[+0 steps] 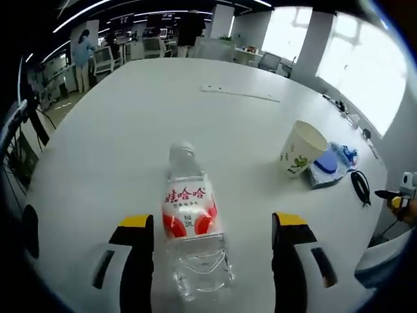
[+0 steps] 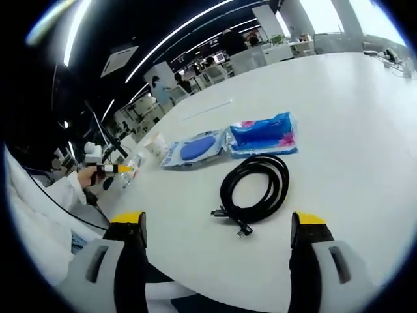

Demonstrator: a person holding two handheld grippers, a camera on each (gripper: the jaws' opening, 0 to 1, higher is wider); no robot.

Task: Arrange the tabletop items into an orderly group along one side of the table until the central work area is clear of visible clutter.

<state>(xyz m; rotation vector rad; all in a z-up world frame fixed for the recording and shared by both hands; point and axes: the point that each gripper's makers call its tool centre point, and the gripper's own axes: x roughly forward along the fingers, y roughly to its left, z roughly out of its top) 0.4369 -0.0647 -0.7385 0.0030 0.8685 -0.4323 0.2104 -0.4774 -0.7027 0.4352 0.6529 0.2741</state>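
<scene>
1. In the left gripper view, the left gripper (image 1: 213,244) was spread wide around a clear water bottle (image 1: 191,218) lying on the white table (image 1: 130,130), jaws apart from it.
2. A paper cup (image 1: 300,147) lay tipped to the right, near blue packets (image 1: 329,163).
3. The right gripper view showed the right gripper (image 2: 218,238) spread, with a coiled black cable (image 2: 255,186) just beyond and two blue packets (image 2: 260,135) farther off.

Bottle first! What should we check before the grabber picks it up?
1. Left gripper open: ok.
2. Bottle between its jaws: ok.
3. Bottle lying flat, not standing: ok.
4. Jaws touching the bottle: cannot tell.
5. Cup out of the way: ok, it sits apart to the right.
6. Right gripper free: ok, open with the cable lying ahead.
</scene>
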